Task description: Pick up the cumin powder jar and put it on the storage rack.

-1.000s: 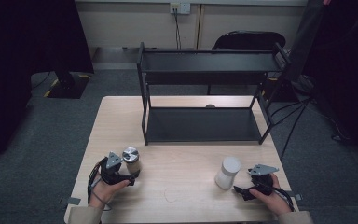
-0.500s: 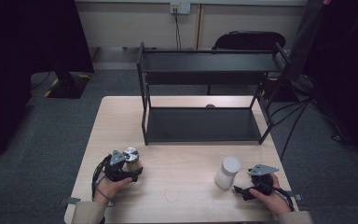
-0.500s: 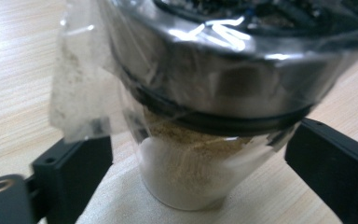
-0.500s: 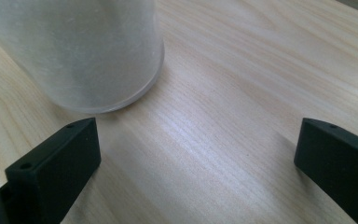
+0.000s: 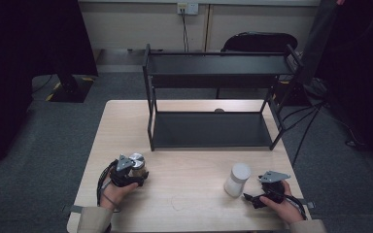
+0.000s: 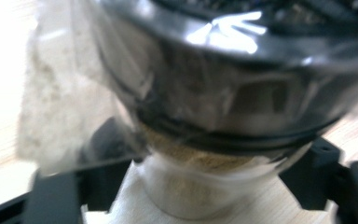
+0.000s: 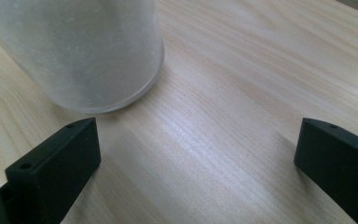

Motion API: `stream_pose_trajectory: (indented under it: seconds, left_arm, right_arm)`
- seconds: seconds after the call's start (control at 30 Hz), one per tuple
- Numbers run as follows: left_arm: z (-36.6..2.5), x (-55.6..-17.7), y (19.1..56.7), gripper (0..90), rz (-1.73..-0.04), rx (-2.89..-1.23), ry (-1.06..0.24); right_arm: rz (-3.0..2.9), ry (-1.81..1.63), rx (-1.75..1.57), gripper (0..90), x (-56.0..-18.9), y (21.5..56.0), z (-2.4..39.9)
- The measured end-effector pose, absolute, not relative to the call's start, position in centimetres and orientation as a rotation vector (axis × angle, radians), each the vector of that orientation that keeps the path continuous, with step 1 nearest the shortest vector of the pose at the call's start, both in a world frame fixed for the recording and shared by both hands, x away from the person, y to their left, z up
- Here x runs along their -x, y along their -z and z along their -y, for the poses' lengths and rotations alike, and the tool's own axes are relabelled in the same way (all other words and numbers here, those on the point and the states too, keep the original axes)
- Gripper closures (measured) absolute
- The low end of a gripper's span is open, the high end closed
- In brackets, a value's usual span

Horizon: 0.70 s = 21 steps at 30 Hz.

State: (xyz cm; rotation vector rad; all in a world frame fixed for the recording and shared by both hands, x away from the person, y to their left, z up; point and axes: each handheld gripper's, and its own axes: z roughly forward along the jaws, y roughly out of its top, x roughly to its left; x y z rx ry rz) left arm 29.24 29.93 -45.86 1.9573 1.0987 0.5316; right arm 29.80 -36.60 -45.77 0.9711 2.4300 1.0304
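- Left tool (image 5: 132,171), held low at the counter's (image 5: 194,213) near-left, has just closed its jaws on the silver-lidded jar (image 5: 137,162).
- Right tool (image 5: 253,198) rests level, jaws wide open, just beside the white bottle (image 5: 237,178).

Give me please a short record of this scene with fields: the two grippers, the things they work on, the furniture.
left gripper: jaws have just been closing and are now shut on the jar
jar: silver lid, upright, near the table's left front
right gripper: jaws open, nothing between them
white container: frosted, upright on the table, just ahead of the right gripper, not gripped
table: light wood
shelf rack: black, two levels, at the back of the table
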Motion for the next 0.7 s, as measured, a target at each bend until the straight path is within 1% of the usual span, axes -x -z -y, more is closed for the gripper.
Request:
stream_pose_trajectory:
  seconds: [0.03, 0.3, 0.6, 0.7]
  left_arm:
    - [-29.9, -29.2, 45.9, 29.3, -1.099, -1.957, -0.532]
    - [-29.9, -29.1, 45.8, 30.8, -1.09, -1.955, -0.552]
    - [-30.1, -29.2, 45.5, 31.0, -1.089, -1.944, -0.512]
    - [-30.2, -29.1, 44.9, 31.0, -1.062, -1.943, -0.505]
  right_arm:
    - [-2.43, -1.03, -0.971, 0.0, -29.8, 45.8, 36.6]
    - [-2.43, -1.03, -0.971, 0.0, -29.8, 45.8, 36.6]
    - [-2.429, -1.03, -0.972, 0.0, -29.8, 45.8, 36.6]
    - [-2.429, -1.03, -0.972, 0.0, -29.8, 45.8, 36.6]
